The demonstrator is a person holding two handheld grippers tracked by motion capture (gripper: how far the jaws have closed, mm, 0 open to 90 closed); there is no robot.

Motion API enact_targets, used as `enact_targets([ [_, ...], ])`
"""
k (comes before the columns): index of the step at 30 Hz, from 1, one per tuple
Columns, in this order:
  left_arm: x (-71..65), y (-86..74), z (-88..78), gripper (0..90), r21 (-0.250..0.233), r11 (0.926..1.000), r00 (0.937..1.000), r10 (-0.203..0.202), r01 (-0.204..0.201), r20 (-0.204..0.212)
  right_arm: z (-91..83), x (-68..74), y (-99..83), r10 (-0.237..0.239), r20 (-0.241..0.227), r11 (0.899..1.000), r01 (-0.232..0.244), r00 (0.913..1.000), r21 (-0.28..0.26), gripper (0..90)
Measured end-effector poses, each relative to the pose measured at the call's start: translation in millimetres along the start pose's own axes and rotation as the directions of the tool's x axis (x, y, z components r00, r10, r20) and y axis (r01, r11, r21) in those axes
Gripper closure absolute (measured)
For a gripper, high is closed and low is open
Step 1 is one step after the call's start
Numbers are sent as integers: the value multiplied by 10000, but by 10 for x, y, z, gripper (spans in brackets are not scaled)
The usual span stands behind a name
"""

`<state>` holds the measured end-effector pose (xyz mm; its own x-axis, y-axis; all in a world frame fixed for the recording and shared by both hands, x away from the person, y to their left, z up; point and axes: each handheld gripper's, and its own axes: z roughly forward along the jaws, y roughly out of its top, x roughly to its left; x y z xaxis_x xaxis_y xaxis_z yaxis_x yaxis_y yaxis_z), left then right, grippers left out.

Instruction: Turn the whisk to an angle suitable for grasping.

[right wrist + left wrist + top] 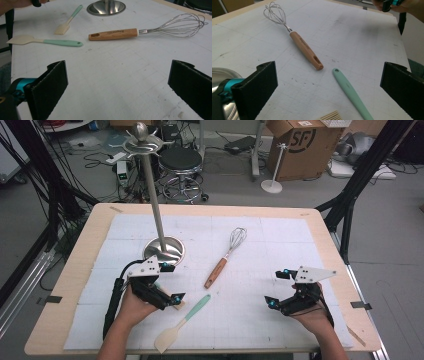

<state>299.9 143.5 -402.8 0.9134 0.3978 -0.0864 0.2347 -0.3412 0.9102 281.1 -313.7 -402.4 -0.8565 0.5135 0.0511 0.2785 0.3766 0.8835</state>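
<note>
Your left gripper (167,282) has its fingers (259,85) spread wide, released, nothing between them and touching nothing. It hovers just in front of the steel stand base (164,249), with the mint handle of the spatula (182,322) just beside it on the whisk side.

Your right gripper (276,289): fingers (51,82) also spread wide, released, gripping nothing. It sits well apart from the stand base, out toward the right edge of the bench (70,285).

The whisk (224,258) lies flat on the white gridded mat (280,240), just right of the stand base, wire head away from you, wooden handle toward you. The handle carries a burned-in word along its length; too small to read for sure. The hang hole is at the handle's end.

The spatula lies nearer you than the stand base, cream blade toward the bench's front edge. A pastry brush (67,22) with a mint handle lies between the spatula and the stand base.

Off the bench, the cardboard box (300,145) beyond the stand's pole (151,190) reads "SF".
</note>
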Motion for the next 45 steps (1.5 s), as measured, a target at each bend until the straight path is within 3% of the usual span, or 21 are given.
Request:
enact_targets([
  [15,-28,-8,62,17,369,9993,10000,24,-21,-79,-28,-5,2,97,93,10000,-97,9999,14,21],
  [20,-18,23,73,17,325,9993,9995,-162,170,-259,-64,-24,3,46,153,9999,-44,9999,-159,21],
  [25,-38,39,113,17,780,9968,9990,-161,193,-417,-52,-27,-2,89,88,10000,-88,9999,-40,21],
  [29,-43,62,141,17,799,9965,9990,-219,249,-380,-49,-28,-4,66,95,10000,-66,9999,1,21],
  [32,-24,62,197,16,847,9951,9982,-472,503,-375,-48,-46,-13,24,111,10000,-25,9999,39,21],
  [39,-24,195,348,17,1341,9906,9992,-241,282,-326,-61,-62,-18,16,173,10000,-16,9998,24,21],
  [42,10,269,409,17,1614,9855,9981,-474,531,-393,-57,-65,-20,13,16,10000,-14,10000,26,21],
  [45,43,381,473,17,1776,9827,9978,-439,522,-502,-42,-66,-20,17,-4,10000,-17,10000,82,21],
])
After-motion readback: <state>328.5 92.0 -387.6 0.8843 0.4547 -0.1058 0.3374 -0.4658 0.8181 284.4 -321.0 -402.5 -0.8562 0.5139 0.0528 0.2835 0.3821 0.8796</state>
